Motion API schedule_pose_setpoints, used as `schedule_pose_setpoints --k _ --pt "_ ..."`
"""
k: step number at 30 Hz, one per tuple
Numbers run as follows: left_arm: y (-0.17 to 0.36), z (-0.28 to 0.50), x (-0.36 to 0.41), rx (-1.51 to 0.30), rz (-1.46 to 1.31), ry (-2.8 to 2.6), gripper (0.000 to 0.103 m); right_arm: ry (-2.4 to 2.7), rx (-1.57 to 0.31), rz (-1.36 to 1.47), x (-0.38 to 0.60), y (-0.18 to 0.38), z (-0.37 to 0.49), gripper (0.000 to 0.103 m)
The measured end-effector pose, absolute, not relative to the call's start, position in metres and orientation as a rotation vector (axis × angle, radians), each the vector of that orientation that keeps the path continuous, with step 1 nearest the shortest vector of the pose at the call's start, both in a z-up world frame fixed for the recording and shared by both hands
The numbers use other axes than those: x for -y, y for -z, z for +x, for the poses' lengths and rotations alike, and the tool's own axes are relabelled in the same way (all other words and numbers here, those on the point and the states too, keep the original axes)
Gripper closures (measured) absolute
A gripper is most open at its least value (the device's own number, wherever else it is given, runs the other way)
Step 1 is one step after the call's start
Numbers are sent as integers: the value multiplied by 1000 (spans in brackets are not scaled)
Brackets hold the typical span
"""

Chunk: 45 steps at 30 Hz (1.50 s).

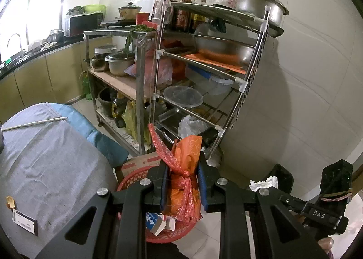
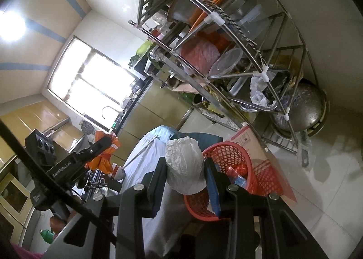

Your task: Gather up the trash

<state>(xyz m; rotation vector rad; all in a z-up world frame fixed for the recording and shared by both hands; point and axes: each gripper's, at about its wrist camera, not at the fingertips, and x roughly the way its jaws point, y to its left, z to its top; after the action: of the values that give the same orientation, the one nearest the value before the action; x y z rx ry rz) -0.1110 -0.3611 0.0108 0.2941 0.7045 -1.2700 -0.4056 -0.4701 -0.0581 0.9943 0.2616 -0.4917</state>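
My left gripper [image 1: 183, 182] is clamped on a knotted orange bag [image 1: 185, 168] right over the red basket [image 1: 158, 236], pinched near the knot, which looks like the safest hold since it's soft and light. The right gripper [image 2: 186, 175] squeezes a crumpled white bag [image 2: 185, 168], flimsy, just beside the basket's rim [image 2: 226, 145]. The metal rack [image 1: 204, 59] sits behind.

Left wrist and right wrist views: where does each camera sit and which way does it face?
Left wrist: on the left gripper, looking down past an orange bag at the red basket, rack behind; right gripper shows.
Right wrist: on the right gripper, tilted, holding white crumpled trash; left gripper shows.
Shared: basket, metal rack, grey-covered table.
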Motion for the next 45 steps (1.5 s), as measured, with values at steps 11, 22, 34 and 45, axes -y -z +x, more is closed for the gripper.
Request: schedule_pose_setpoints --k 11,22,34,45 --pt "-9 -110 362 -719 295 1276 79 476 -270 1011 471 62 -402 67" --pt "-10 -111 362 -718 295 1286 79 466 -263 1025 474 63 -401 67" --pt "-17 -116 364 -711 294 1311 79 445 -270 1042 473 64 -400 67" --pt "-17 -117 364 -707 305 1316 79 434 -263 1073 475 71 -399 67"
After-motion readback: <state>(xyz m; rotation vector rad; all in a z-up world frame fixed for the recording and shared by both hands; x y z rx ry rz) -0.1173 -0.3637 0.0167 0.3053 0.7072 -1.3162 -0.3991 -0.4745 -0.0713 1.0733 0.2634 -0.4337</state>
